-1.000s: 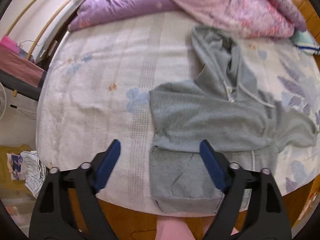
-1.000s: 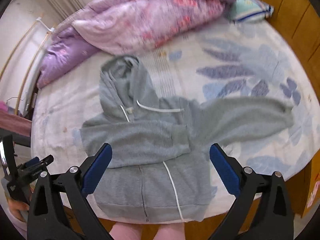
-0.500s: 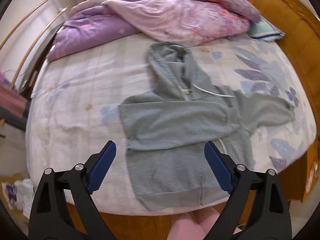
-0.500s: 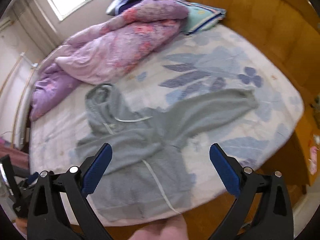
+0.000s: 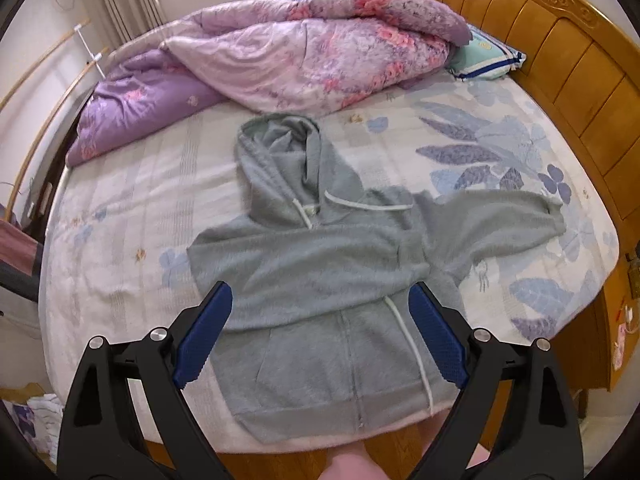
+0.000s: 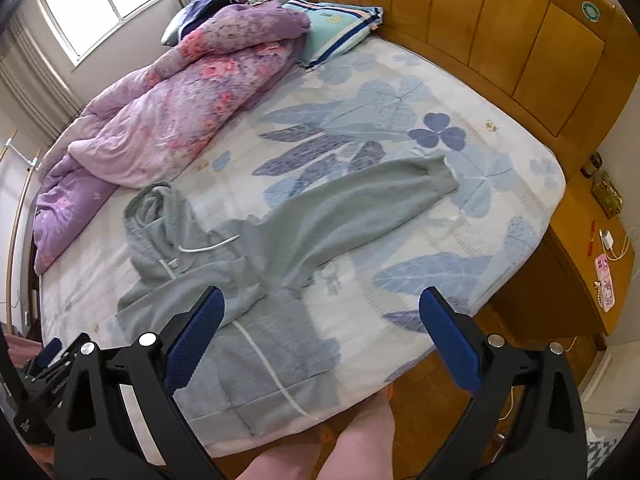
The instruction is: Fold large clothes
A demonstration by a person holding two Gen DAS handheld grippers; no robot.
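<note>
My left gripper (image 5: 320, 336) hangs with its blue pads spread wide and nothing between them, above the near part of the grey zip hoodie (image 5: 320, 280); my right gripper (image 6: 320, 336) is just as wide and empty, over the hoodie's hem side and the bed's near edge. The hoodie lies front up on the floral bedsheet (image 5: 480, 144), its hem at the near mattress edge, one sleeve folded across the chest, the other sleeve (image 6: 360, 204) stretched out flat toward the wooden headboard (image 6: 500, 40). Bare sheet lies open on both sides of it. The pink and purple duvet (image 5: 288, 56) is heaped beyond the hood, close to it, with a striped pillow (image 6: 336, 28) by the headboard.
</note>
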